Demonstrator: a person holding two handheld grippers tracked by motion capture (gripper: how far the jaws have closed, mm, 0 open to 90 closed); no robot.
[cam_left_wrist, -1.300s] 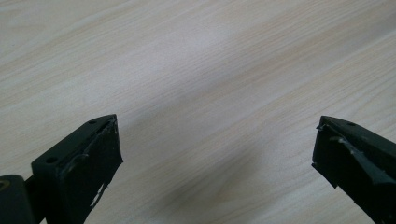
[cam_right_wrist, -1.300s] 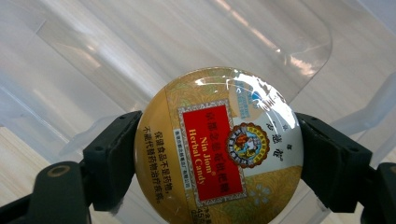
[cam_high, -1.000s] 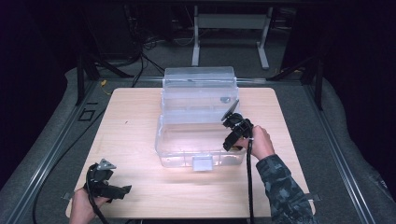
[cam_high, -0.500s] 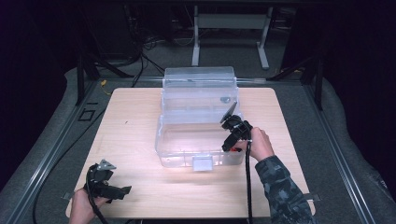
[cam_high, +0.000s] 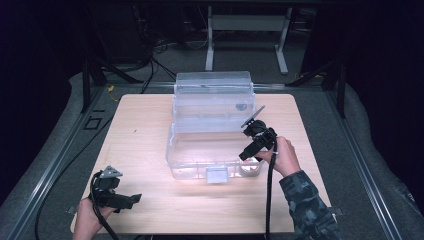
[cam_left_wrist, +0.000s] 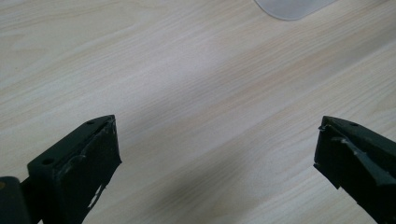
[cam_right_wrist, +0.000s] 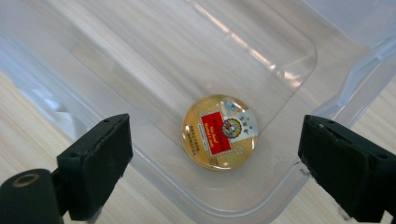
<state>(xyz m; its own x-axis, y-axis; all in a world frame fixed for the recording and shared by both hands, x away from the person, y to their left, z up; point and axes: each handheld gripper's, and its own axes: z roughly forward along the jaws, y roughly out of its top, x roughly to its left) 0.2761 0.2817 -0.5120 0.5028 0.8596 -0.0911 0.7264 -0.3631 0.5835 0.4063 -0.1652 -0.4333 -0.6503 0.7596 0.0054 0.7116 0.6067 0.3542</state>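
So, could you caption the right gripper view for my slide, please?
Open right gripper above a round gold tin lying in the clear bin.

Left hand-held gripper (cam_high: 134, 200) held low in the left hand (cam_high: 87, 217), lying nearly level, jaws wide apart, nothing between them. Right hand-held gripper (cam_high: 244, 156) tilted downward from the right hand (cam_high: 284, 156), jaws just opening, gripping nothing.

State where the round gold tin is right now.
The tin lies flat on the floor of the clear box, in its near right corner, below the open right gripper.
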